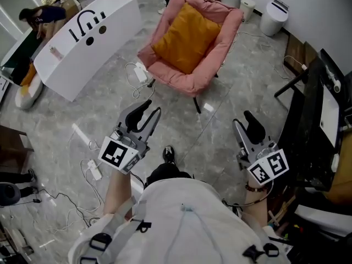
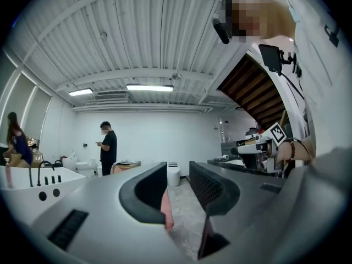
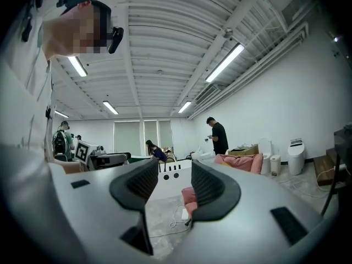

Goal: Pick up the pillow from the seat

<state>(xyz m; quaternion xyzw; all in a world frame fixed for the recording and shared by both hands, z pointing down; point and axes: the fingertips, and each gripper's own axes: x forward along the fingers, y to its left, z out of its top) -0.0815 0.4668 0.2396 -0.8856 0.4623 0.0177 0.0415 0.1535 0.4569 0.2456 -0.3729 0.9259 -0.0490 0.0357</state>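
While the orange square fabric pillow [image 1: 187,37] lies on the seat of the pink padded chair [image 1: 181,78], the left claw [image 1: 149,110] and the right claw [image 1: 242,119] hang well short of that chair, both spread apart and pinching nothing.

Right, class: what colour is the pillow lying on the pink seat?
Mustard orange. The pillow shows best in the head view.

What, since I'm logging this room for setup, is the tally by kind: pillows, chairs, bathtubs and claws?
Orange pillow: 1
Pink chair: 1
White bathtub: 1
Claws: 2, left claw and right claw
Total: 5
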